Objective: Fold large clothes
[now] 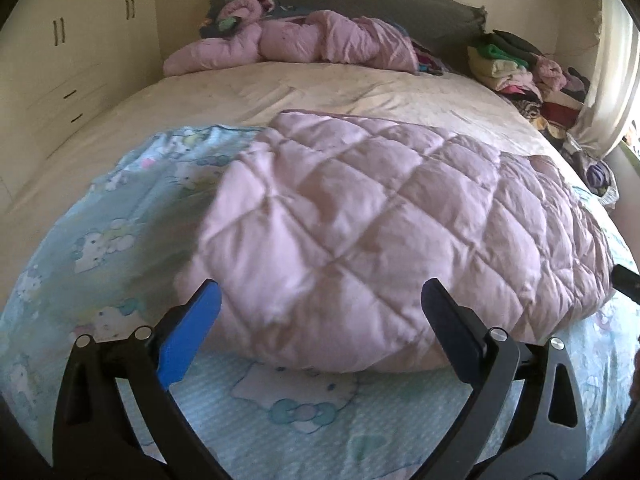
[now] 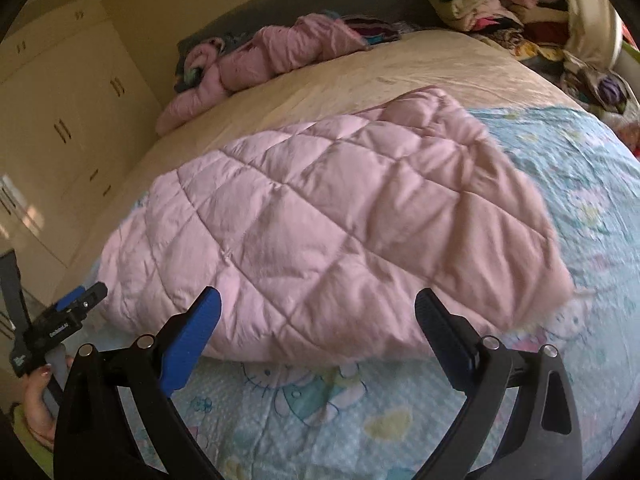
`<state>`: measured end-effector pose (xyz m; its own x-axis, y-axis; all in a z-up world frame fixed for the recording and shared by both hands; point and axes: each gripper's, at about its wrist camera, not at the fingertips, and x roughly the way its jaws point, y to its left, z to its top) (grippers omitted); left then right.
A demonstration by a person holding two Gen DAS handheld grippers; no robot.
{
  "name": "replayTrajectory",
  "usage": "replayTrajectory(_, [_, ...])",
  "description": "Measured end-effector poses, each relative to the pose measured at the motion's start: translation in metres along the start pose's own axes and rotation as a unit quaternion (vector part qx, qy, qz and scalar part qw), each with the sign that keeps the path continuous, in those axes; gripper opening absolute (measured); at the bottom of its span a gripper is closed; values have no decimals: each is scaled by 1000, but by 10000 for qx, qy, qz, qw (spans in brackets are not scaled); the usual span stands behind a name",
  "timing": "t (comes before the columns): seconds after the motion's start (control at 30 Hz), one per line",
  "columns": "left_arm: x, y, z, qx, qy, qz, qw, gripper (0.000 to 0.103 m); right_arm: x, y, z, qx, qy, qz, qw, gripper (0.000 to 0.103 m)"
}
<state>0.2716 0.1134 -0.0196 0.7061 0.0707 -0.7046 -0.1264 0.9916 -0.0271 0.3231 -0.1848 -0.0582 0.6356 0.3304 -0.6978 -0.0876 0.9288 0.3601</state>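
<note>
**Pink quilt folded over on the bed, both grippers empty**

From my feeds: the pink quilted comforter (image 1: pixel 380 232) is lying folded over itself on the near part of the bed, its padded side up, with the light blue cartoon-print side (image 1: pixel 120 216) spread flat underneath and sticking out to the left, right and front. My left gripper (image 1: pixel 320 312) sits just in front of the folded edge, jaws spread wide and holding nothing. Right gripper (image 2: pixel 318 320) is the same deal: jaws wide apart, nothing between them, parked at the near edge of the fold. In the right wrist view I can also spot the left gripper off at the lower left with the hand (image 2: pixel 40 400) on its handle.

Further back there's the cream bedsheet (image 1: pixel 320 84), a crumpled pink jacket (image 1: pixel 288 44) against the grey headboard (image 1: pixel 360 0), and a pile of clothes (image 1: pixel 520 68) at the right side. Cream wardrobe doors (image 1: pixel 60 40) are on the left
</note>
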Motion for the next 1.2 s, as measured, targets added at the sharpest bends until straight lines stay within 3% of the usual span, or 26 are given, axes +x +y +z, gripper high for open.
replayTrajectory(0.4, [-6, 49, -22, -442, 174, 180, 9987, 94, -16, -54, -20, 828, 28, -260, 9962, 98])
replayTrajectory(0.5, [1, 65, -29, -831, 371, -74, 9958, 94, -7, -70, -26, 1229, 148, -212, 9921, 98])
replayTrajectory(0.6, [12, 81, -37, -1472, 620, -597, 9854, 94, 9, -85, -33, 1691, 357, -91, 9849, 98])
replayTrajectory(0.83, [43, 92, -45, -2501, 996, -1662, 9486, 94, 42, -103, -37, 2317, 555, 161, 9711, 98])
replayTrajectory(0.97, [63, 95, -42, -2983, 1042, -1974, 9280, 94, 52, -111, -27, 2541, 386, 313, 9659, 99])
replayTrajectory(1.2, [96, 102, -36, -3578, 1059, -2036, 9052, 94, 75, -130, -9, 3018, 190, 540, 9517, 99])
